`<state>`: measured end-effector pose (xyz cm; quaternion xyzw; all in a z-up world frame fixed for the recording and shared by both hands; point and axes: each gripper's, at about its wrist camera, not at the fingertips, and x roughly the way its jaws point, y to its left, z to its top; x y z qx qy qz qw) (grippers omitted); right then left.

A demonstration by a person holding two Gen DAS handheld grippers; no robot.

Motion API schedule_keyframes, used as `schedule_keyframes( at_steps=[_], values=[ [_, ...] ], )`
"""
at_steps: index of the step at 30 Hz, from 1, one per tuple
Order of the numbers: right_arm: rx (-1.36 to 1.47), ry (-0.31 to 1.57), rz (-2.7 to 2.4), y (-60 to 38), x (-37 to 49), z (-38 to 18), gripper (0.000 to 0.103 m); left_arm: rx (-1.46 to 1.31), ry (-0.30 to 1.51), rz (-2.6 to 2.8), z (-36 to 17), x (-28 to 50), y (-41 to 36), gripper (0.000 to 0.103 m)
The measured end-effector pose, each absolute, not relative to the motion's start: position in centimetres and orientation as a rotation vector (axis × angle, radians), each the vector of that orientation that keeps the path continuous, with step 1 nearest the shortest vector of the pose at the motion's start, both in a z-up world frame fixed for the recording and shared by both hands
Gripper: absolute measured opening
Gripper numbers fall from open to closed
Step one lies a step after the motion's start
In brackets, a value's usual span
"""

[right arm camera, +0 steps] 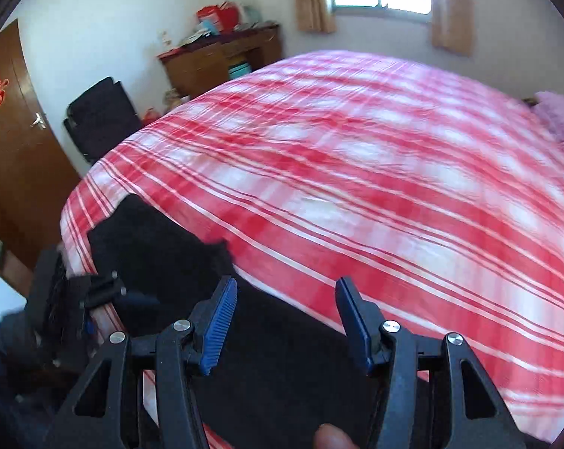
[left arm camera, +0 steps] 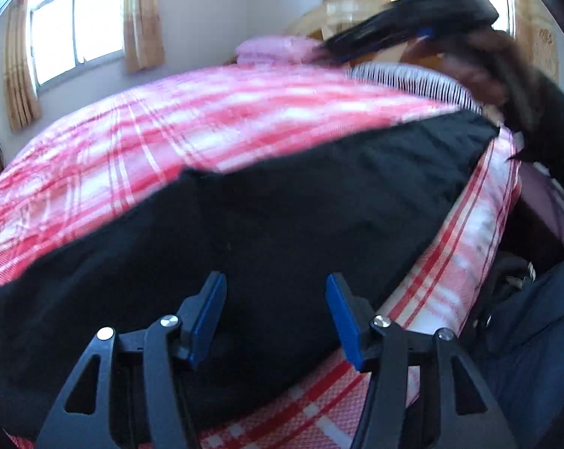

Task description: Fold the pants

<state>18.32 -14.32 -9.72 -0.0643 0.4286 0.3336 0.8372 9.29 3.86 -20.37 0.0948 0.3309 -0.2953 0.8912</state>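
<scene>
The left gripper (left arm camera: pixel 276 292) stands open with nothing between its blue pads, hanging just above the black pants (left arm camera: pixel 244 224). The dark cloth runs from beneath this gripper away toward its upper right, along the near edge of the bed (left arm camera: pixel 207 112) with its red-and-white plaid cover. At the far end of that strip the right gripper (left arm camera: pixel 413 33) shows only as a dark blur above the cloth.

In its own view, the right gripper (right arm camera: pixel 285 299) is also open and empty. The pants (right arm camera: pixel 162 232) lie below and to its left, reaching toward the bed corner, and the left gripper (right arm camera: pixel 95 292) sits low on that side.

The pants look laid out in one long, fairly flat band, perhaps already folded leg over leg, though the dark cloth hides any layers. Folding the band across its length seems still to come.
</scene>
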Motion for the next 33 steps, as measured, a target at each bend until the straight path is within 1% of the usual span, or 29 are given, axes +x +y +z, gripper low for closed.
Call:
schedule_keyframes(
  at_steps=[2,4,7,8,13,15,16,17,19,23,25,31,33],
  values=[
    [-0.095,0.948,0.731,-11.5,20.0,-11.0,0.057,0.172,0.637,-0.608,-19.5,9.3,4.6,0.059],
    [-0.037,0.99,0.738,-9.4,21.6,-12.2,0.055,0.136,0.637,-0.587,-19.4,9.8,5.5,0.067],
    [0.092,1.085,0.736,-7.8,23.6,-14.4,0.048,0.053,0.734,-0.599,-21.3,10.7,6.6,0.067],
    [0.127,1.121,0.725,-7.3,24.2,-15.3,0.048,0.036,0.758,-0.604,-21.9,10.8,6.8,0.067],
    [0.201,1.261,0.723,-6.0,25.0,-18.2,0.048,-0.01,0.753,-0.626,-22.1,10.9,7.4,0.067],
    [0.26,1.328,0.727,-5.9,25.4,-19.7,0.043,-0.031,0.753,-0.634,-22.2,11.2,7.7,0.067],
    [0.289,1.346,0.727,-5.9,25.5,-20.2,0.037,-0.033,0.754,-0.635,-22.1,11.3,7.6,0.067],
    [0.309,1.347,0.73,-5.9,25.6,-20.3,0.023,-0.032,0.754,-0.636,-22.2,11.4,7.6,0.067],
    [0.354,1.345,0.759,-5.9,25.5,-20.4,0.007,-0.019,0.754,-0.634,-22.2,11.3,7.4,0.067],
    [0.314,1.242,0.766,-5.9,24.3,-18.2,0.004,-0.006,0.747,-0.63,-22.3,11.4,7.4,0.067],
    [0.275,1.18,0.73,-5.9,24.1,-17.2,0.004,-0.002,0.742,-0.63,-22.3,11.3,7.4,0.069],
    [0.183,1.2,0.641,-4.7,25.2,-20.0,0.004,0.102,0.715,-0.594,-22.2,10.1,6.2,0.07],
    [0.173,1.185,0.654,-4.4,25.0,-20.0,0.004,0.132,0.714,-0.582,-21.8,9.9,6.1,0.07]
  ],
)
